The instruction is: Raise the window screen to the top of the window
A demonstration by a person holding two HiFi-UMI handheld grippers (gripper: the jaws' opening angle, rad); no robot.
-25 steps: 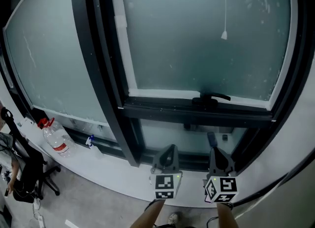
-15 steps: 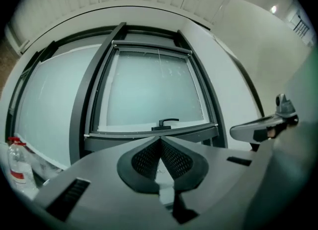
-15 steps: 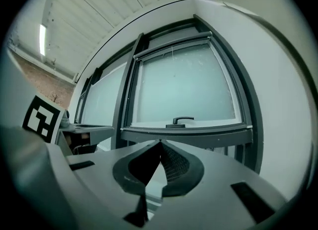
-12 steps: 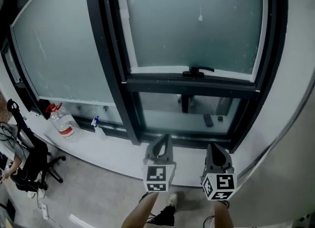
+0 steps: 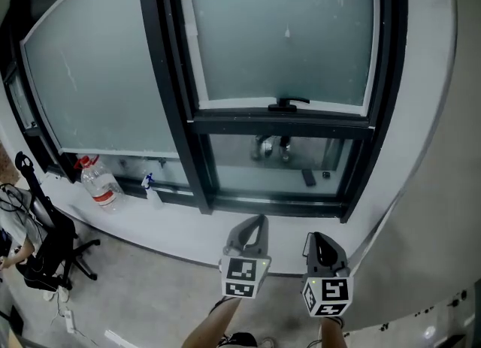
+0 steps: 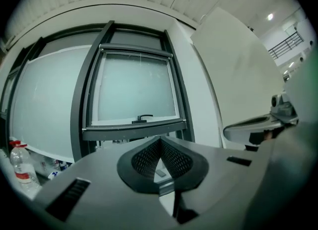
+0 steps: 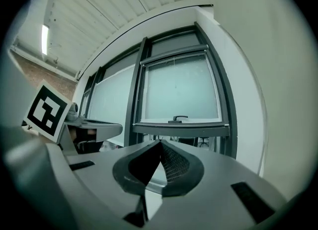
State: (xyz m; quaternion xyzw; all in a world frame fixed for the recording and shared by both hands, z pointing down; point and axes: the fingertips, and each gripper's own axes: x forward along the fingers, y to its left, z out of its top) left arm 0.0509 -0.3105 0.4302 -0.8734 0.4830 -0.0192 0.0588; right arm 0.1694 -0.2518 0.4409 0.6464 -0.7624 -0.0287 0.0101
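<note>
The window screen is a pale sheet filling the right-hand dark-framed window down to a crossbar with a black handle. A thin pull cord with a small white bob hangs in front of it. Both grippers are well short of the window, side by side and pointing at it. My left gripper is shut and empty, and so is my right gripper. In the left gripper view the jaws meet below the handle. The right gripper view shows shut jaws under the screen.
A white sill runs under the windows. On it at the left stand a water bottle and a small spray bottle. A black office chair stands at the far left. Behind the lower pane lies a small dark object.
Both grippers and the head have drawn back from the window, which now looks smaller and farther off. The jaws stayed shut. The screen has not moved.
</note>
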